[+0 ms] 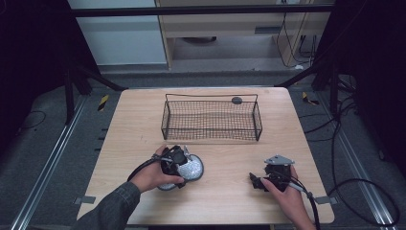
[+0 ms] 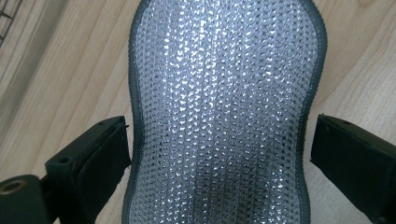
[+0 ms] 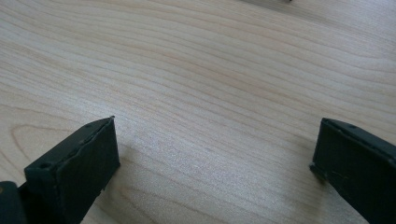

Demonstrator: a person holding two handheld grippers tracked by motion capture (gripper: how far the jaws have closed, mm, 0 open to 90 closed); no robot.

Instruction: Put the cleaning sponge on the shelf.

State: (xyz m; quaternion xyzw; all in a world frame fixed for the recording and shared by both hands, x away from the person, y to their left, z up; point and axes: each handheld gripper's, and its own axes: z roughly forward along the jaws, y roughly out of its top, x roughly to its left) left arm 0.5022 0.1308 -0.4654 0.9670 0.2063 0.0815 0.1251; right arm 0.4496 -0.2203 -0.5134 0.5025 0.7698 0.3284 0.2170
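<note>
Black jaws of the left gripper (image 2: 219, 154) stand spread on either side of a silver mesh insole (image 2: 222, 116) with a grey rim, flat on the wooden table (image 1: 143, 120); the jaw at 9 o'clock is just beside its edge, contact uncertain. High view puts the left gripper (image 1: 178, 163) over the insole (image 1: 191, 167) at 7 o'clock from the wire basket (image 1: 212, 120), partly hiding it. Right gripper (image 3: 215, 154) has its jaws wide apart over bare wood, holding nothing; its hand (image 1: 287, 196) rests at 5 o'clock.
</note>
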